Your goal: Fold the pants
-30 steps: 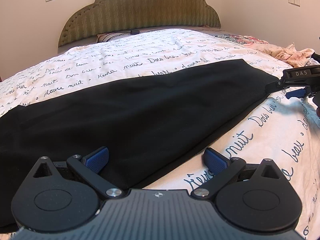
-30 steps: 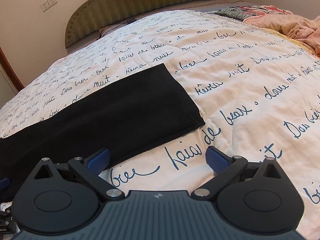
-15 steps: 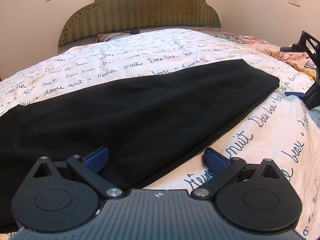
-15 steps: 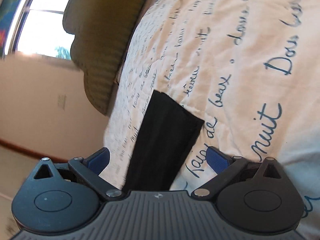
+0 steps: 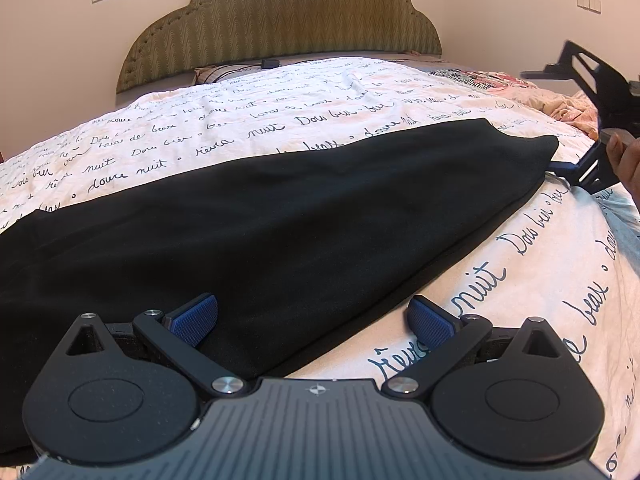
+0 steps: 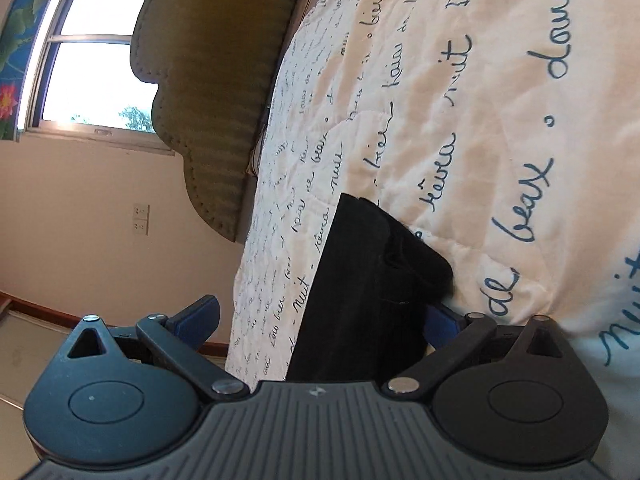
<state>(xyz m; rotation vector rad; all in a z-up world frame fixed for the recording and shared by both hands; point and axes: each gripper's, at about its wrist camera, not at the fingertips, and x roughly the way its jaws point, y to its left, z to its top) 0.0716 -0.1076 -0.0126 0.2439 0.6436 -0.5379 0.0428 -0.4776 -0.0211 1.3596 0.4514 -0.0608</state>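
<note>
The black pants [image 5: 280, 216] lie flat across the script-printed bedspread [image 5: 280, 116], below the green headboard [image 5: 280, 20]. My left gripper [image 5: 312, 320] hovers at their near edge with fingers spread – it holds nothing. My right gripper [image 6: 320, 320], turned sideways, is also spread, with the leg end between its blue pads [image 6: 198, 318].

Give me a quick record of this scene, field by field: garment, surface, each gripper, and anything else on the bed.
garment: black fabric pants, laid flat along the bed
surface: white quilt with dark script lettering
left gripper: open, low over the pants' near edge
right gripper: rolled sideways, open, pant hem between its fingers
other: crumpled pink clothes at far right
backdrop: olive scalloped headboard
</note>
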